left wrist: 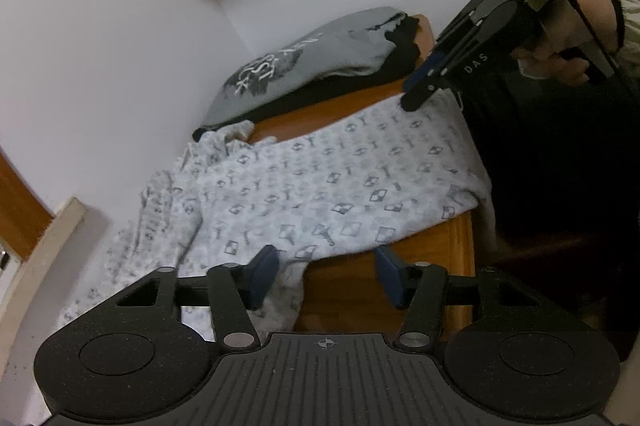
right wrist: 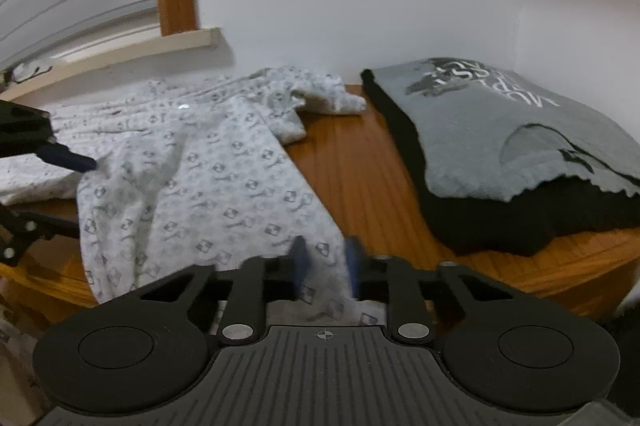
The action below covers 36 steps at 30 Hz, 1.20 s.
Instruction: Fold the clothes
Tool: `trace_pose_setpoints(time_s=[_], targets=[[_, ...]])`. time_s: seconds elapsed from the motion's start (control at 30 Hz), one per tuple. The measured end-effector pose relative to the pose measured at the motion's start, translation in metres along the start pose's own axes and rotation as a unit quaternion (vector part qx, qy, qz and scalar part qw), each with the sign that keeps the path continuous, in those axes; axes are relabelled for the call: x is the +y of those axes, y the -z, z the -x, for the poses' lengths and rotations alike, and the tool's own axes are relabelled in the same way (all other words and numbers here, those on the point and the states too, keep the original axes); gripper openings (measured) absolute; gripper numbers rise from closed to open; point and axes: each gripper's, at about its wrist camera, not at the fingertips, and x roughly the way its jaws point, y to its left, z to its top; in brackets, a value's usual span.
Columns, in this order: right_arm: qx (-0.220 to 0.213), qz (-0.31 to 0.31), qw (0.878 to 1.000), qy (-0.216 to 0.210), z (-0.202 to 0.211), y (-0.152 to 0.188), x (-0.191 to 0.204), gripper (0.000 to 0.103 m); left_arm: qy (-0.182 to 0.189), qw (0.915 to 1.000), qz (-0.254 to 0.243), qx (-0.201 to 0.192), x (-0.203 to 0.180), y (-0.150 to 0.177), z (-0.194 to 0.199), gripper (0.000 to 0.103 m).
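Currently: 1 patterned garment [left wrist: 320, 177] lies spread across the bench [right wrist: 360, 169], long axis from lower left to upper right of the left view. Right hand-held gripper [right wrist: 326, 262], narrow, straddles its near hem; whether it grips is unclear. Left hand-held gripper [left wrist: 326, 276], wide, holds nothing, fabric just ahead. 2 folded tops [right wrist: 520, 145] stacked at right.

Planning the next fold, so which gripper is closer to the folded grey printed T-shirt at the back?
Right gripper, at the patterned white garment's far corner beside the folded grey printed T-shirt. Left gripper sits at the near edge.
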Motion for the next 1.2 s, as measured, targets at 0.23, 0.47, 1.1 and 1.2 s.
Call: trace_pose_setpoints(time_s=[0.23, 0.47, 1.1, 1.2], targets=[[-0.039, 0.010, 0.999, 0.024, 0.007, -0.012, 0.009, 0.003, 0.011, 0.9989, 0.044, -0.011, 0.012, -0.002, -0.002, 0.010], [-0.103, 0.030, 0.994, 0.008, 0.019, -0.070, 0.023, 0.004, 0.011, 0.9958, 0.090, -0.014, 0.029, -0.001, 0.016, 0.008], [-0.142, 0.113, 0.974, -0.134, -0.049, -0.162, 0.180, 0.004, -0.059, 0.9804, 0.188, -0.003, 0.079, 0.047, 0.085, 0.008], [-0.101, 0.116, 0.979, -0.134, -0.076, -0.161, 0.189, 0.007, -0.073, 0.9763, 0.204, 0.002, 0.087, 0.059, 0.095, 0.008]])
